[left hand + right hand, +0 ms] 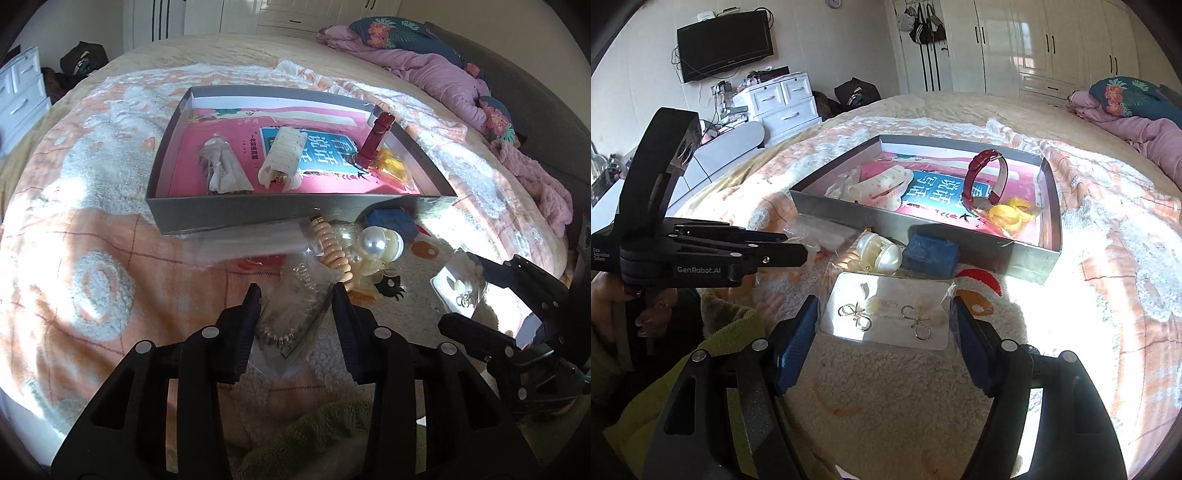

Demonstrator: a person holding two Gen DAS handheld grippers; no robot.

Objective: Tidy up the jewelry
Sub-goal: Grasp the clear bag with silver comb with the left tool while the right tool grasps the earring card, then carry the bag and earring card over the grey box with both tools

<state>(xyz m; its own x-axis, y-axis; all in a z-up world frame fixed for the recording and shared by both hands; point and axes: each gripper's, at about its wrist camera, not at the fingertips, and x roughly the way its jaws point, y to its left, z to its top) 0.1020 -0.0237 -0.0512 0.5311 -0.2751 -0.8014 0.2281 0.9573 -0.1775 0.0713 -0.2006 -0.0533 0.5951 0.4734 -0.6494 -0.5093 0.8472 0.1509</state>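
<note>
Straddling the earring card (886, 319), my right claw (884, 345) is spread, card crosswise dead ahead on the bed; left claw (295, 314) spread around a bagged bracelet (291, 321), probably untouched.

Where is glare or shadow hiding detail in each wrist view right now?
Right wrist view: sunlight blows out the blanket right of the box; the earring card glares but stays readable. Left wrist view: the bracelet bag sits in the gripper's shade; the box front reflects sun; fisheye bends edges.

Both hand-held grippers, left (295, 295) and right (884, 314), hover with jaws apart.
</note>
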